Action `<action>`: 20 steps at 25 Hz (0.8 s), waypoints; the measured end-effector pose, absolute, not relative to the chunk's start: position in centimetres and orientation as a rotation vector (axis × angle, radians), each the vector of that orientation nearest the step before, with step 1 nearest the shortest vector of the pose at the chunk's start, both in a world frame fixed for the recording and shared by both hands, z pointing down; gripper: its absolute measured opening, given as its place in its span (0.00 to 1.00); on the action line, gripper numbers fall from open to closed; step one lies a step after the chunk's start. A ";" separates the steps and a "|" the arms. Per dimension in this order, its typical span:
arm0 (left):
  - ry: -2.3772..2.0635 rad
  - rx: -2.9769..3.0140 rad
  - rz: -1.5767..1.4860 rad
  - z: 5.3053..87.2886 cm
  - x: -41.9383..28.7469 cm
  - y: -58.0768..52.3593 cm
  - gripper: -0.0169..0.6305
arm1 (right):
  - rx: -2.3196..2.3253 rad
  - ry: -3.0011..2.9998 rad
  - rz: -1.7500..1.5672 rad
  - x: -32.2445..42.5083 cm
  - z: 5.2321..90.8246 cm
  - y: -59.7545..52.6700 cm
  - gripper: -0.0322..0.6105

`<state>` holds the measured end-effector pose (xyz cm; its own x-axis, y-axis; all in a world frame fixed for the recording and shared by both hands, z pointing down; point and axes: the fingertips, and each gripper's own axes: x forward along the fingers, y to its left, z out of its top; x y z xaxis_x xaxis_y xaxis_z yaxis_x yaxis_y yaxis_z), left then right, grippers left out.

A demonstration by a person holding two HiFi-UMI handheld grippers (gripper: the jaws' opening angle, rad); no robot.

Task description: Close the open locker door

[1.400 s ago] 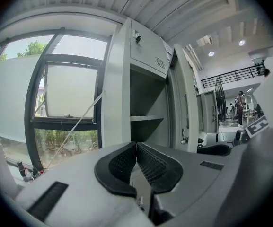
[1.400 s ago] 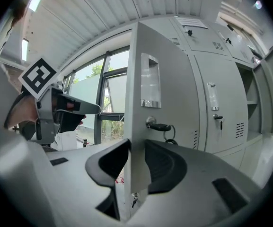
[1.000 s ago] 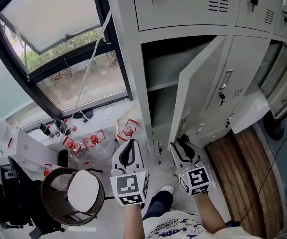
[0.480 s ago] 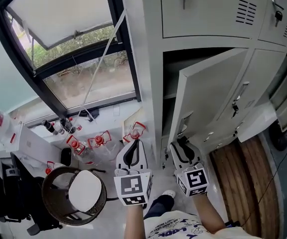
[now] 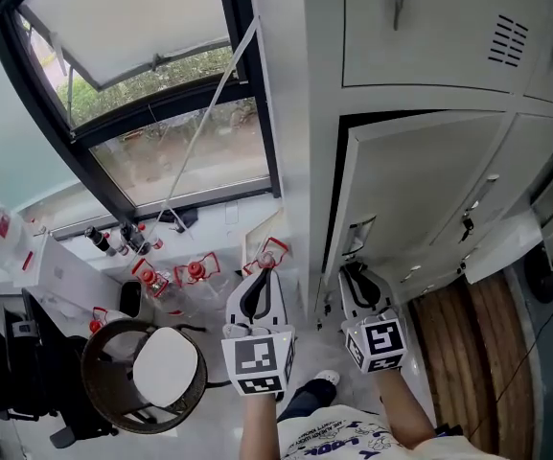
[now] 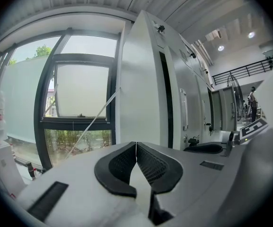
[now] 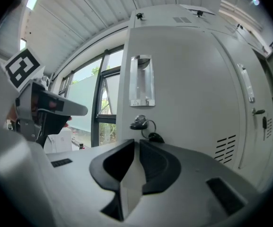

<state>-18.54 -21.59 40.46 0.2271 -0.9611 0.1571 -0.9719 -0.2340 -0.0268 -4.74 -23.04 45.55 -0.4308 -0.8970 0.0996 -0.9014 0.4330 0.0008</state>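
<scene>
At the foot of a grey locker bank, the locker door stands almost home. A dark slit shows along its left, free edge and across its top, where it has not yet met the frame. The tall panel runs upright and appears hinged on its right side, so what is left of the swing goes away from the person, into the cabinet.

The right gripper is the nearer of the two. It points at the lower part of the door close to the free edge. Its own view looks square onto the panel, with the handle recess and the key in the lock directly above its fingers. Those fingers are closing, all but together, with a thin gap between the tips and nothing in it. Whether the tips touch the metal cannot be told.

The left gripper hangs to the left of the door, beyond the cabinet's side wall and towards the window, its fingers pressed together on nothing.

Judging by the layout, the remaining push belongs to the right gripper, straight ahead against the panel near the free edge, where leverage is greatest. The left gripper has no clean line to the door. The job looks nearly done, with the free edge yet to seat.
</scene>
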 end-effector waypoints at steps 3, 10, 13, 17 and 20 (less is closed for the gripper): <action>-1.899 2.395 0.219 40.5 -18.6 -22.1 0.04 | 1.625 -2.593 0.085 -4.8 45.5 -23.9 0.10; -1.928 2.381 0.233 40.3 -19.0 -22.8 0.04 | 1.619 -2.603 0.088 -5.3 45.5 -25.2 0.10; -1.919 2.378 0.229 40.9 -19.2 -22.8 0.04 | 1.625 -2.602 0.092 -5.4 45.5 -25.5 0.10; -1.930 2.375 0.225 40.9 -19.6 -22.8 0.04 | 1.628 -2.601 0.101 -5.5 45.5 -25.9 0.10; -1.936 2.370 0.234 41.1 -19.9 -22.7 0.04 | 1.634 -2.605 0.111 -5.4 45.5 -26.0 0.10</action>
